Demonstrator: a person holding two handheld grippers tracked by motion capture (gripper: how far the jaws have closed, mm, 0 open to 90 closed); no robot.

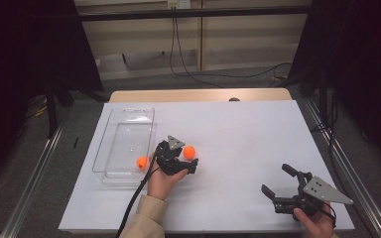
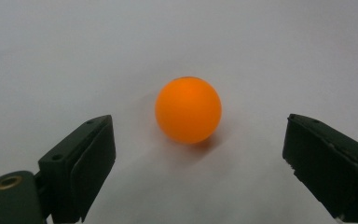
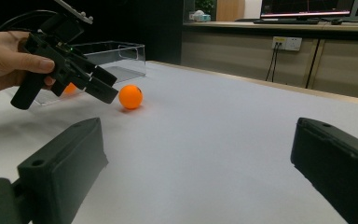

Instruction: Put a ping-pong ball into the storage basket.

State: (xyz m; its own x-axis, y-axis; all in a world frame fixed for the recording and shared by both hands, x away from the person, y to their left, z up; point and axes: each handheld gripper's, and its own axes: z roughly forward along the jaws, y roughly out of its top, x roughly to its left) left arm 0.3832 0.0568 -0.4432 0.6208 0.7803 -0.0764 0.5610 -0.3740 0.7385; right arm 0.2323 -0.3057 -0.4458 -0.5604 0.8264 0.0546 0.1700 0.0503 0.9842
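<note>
Covering table: white sheet | beyond: grey floor, wall cupboards

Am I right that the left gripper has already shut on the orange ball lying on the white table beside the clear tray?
Not quite. The left gripper is open: in the left gripper view its jaws stand wide apart, with the orange ball lying free on the white table ahead of them, touched by neither. The ball does lie beside the clear tray, as the high view shows.
</note>
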